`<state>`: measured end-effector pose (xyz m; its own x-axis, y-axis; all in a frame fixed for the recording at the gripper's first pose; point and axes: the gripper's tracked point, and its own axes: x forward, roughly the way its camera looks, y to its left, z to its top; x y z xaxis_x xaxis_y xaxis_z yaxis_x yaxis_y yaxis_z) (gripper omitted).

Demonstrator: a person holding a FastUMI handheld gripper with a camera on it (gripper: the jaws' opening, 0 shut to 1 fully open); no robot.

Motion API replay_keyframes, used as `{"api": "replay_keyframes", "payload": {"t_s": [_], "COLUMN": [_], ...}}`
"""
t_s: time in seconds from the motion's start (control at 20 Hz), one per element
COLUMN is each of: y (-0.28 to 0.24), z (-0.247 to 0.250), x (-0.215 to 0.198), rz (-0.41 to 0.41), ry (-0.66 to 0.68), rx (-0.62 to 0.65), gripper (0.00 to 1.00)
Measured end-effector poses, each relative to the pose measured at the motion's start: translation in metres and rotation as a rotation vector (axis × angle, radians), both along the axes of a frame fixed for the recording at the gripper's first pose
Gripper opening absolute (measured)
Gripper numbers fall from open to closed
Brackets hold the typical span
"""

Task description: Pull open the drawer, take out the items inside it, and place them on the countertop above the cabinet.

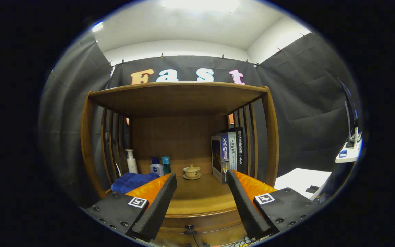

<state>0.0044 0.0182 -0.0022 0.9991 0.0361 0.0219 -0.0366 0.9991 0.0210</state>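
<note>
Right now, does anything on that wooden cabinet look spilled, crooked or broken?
Nothing stands out. The books stand upright, the lidded cup sits on its saucer, and the bottles stand at the back behind a crumpled blue cloth. The gripper is open above the shut drawer's knob.

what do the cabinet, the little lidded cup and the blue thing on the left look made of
Cabinet: wood, brown with visible grain and a slight sheen, probably varnished. Cup: looks like glazed ceramic, pale beige and smooth, on a matching saucer. Blue thing: soft cloth, likely a towel, matte and folded. The gripper hangs open before the drawer knob.
</note>
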Motion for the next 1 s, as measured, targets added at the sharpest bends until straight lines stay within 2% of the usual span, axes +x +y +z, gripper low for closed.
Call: {"api": "replay_keyframes", "payload": {"t_s": [0.3, 0.75, 1.0], "y": [0.015, 0.028, 0.027], "z": [-0.031, -0.156, -0.206], "x": [0.004, 0.019, 0.026], "rz": [0.058, 0.097, 0.098], "ry": [-0.007, 0.133, 0.191], "rx": [-0.002, 0.002, -0.003], "gripper": [0.98, 0.98, 0.98]}}
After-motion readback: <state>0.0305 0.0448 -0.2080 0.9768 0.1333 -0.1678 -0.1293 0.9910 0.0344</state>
